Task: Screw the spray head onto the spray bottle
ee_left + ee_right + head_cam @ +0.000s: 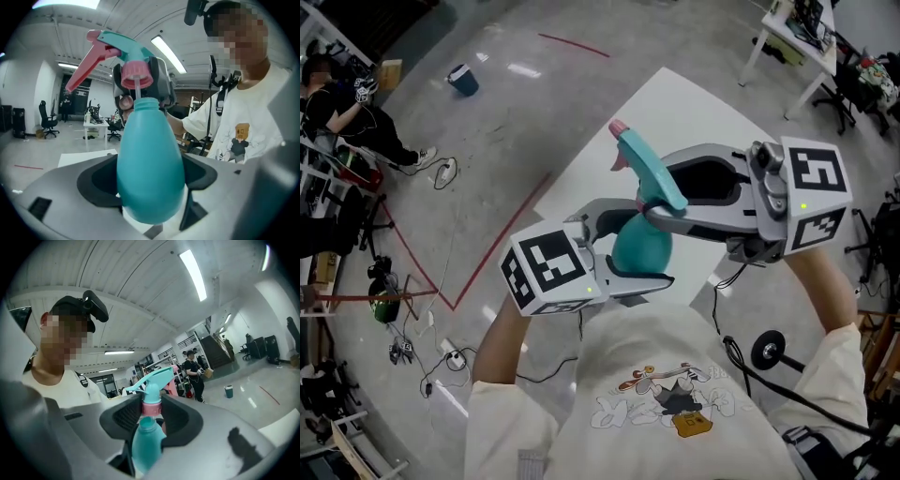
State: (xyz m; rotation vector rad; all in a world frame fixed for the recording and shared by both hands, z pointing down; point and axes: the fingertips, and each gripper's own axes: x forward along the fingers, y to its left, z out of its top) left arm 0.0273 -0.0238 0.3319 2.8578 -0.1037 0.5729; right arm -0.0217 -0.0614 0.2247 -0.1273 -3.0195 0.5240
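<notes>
The left gripper (628, 246) is raised above the white desk (703, 108), its fingers clamped on the belly of the teal spray bottle (642, 253), which it holds clear of the desk. The right gripper (664, 192) has its fingers closed partway on the pink collar (151, 408) of the spray head (645, 164). The head sits just above the bottle's mouth, with its dip tube (138, 93) running down into the bottle.

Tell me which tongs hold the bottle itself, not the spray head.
The left tongs: their jaws clamp the belly of the teal bottle. The right tongs instead grip the spray head by its pink collar.
</notes>
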